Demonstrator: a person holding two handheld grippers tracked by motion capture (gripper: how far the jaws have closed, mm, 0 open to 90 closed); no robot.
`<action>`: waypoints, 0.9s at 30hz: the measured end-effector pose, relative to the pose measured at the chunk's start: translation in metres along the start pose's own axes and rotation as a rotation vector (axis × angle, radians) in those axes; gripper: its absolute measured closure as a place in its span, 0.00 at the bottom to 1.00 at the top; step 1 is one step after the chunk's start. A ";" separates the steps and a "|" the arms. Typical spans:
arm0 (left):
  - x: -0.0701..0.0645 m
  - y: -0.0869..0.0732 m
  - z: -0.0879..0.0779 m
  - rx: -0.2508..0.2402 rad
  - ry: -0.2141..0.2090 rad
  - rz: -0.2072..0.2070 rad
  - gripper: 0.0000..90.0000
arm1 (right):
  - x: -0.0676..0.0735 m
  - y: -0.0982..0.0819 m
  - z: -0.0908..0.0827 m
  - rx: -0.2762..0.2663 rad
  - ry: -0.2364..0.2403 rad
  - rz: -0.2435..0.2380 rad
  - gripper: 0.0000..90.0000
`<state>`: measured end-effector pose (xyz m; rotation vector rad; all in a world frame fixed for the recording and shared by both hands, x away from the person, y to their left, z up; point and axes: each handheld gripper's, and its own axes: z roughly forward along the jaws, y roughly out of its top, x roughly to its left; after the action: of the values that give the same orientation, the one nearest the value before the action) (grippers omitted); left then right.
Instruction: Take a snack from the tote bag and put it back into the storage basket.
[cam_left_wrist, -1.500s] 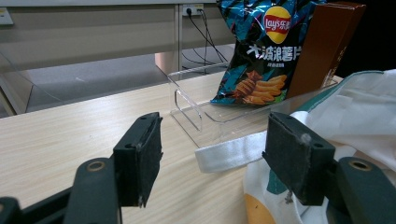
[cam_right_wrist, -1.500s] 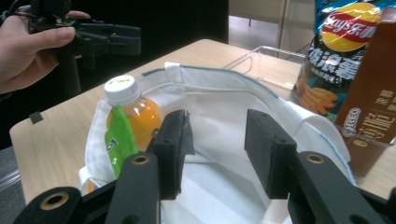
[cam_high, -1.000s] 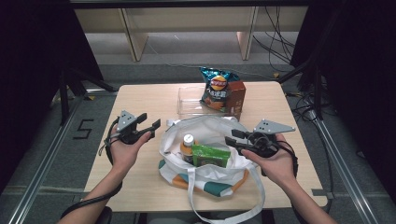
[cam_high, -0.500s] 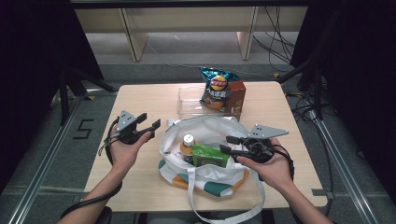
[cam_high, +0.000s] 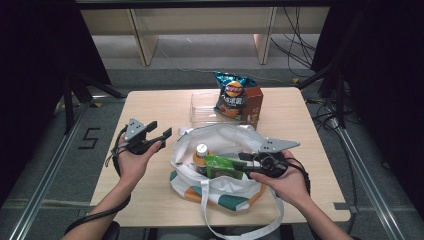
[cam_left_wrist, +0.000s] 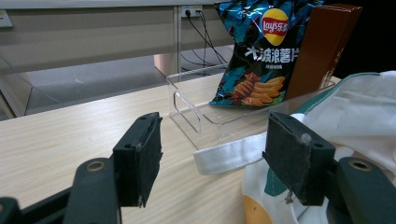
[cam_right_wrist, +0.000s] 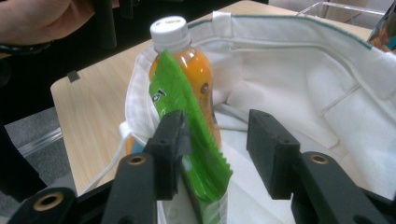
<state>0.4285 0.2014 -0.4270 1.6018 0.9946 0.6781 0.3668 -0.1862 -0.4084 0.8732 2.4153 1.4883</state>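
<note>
Black foam pads face each other across the right gripper, whose jaws have just been closing partway around the green crinkle-edged foil packet; in the right gripper view we see the packet lying against one pad while the other pad stands clear of it, so the jaws are only half drawn in and not clamped. In the high view we see this gripper reaching in over the mouth of the white cloth tote bag with teal and orange print, where the packet stands upright. Just beside the packet, inside the bag, stands the orange-juice bottle with a white cap; the two touch. Well apart on the other side of the bag, we hold the left gripper above the pale wooden table, its jaws spread wide with nothing between them, and in the left gripper view a white strap of the bag lies on the table between its pads. Beyond the bag sits a clear plastic tray holding a blue bag of crisps and a tall brown carton.
</note>
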 end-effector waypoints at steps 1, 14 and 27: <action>0.000 0.000 0.000 0.000 0.000 0.000 0.39 | 0.000 -0.001 0.000 0.006 -0.007 0.002 0.66; 0.000 0.000 0.000 0.000 -0.001 0.000 0.39 | -0.003 -0.004 0.002 0.014 0.049 0.001 0.89; -0.001 0.000 0.001 0.000 -0.001 0.000 0.39 | 0.002 -0.002 0.003 0.033 0.059 -0.041 1.00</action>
<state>0.4288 0.2006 -0.4274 1.6025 0.9936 0.6773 0.3657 -0.1829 -0.4111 0.7922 2.4908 1.4848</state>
